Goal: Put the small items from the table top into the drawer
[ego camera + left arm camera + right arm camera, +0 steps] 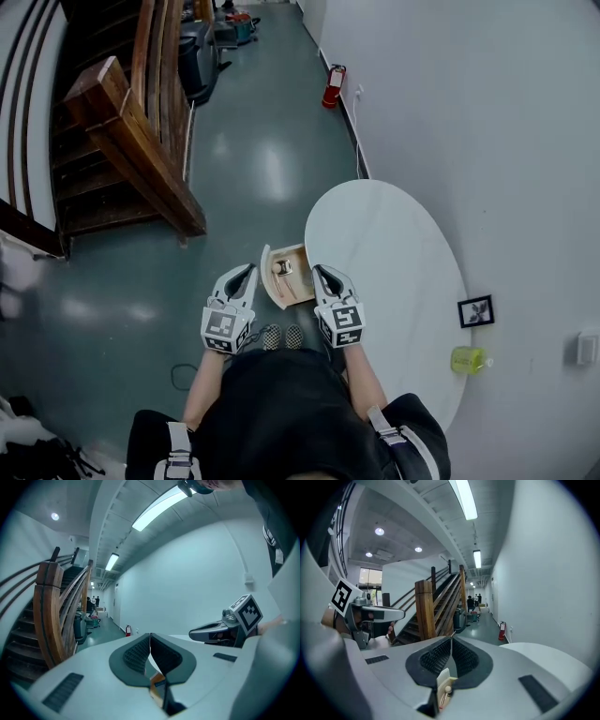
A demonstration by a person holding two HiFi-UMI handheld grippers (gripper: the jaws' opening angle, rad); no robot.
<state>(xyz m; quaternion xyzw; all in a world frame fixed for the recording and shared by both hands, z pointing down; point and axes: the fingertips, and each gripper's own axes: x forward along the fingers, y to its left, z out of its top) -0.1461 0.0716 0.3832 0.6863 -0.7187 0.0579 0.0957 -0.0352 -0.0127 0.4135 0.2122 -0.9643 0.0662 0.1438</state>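
Looking down, I've got my left gripper (244, 274) and right gripper (323, 275) flanking the light wooden drawer (298, 289). Both claws pressed together, empty.

I run two grippers of one make. The left gripper (246, 272) and the right gripper (322, 272) each have a pale grey shell (497, 686), with black ribbed pads (436, 657) set in a dark collar. Each carries a white cube (225, 328) printed with black square markers. Dark slotted rectangles (537, 693) mark the shell's flanks. The person carrying them wears a black top (281, 412), grey-white straps (178, 455) at both sleeves, and checkered shoes (283, 336).
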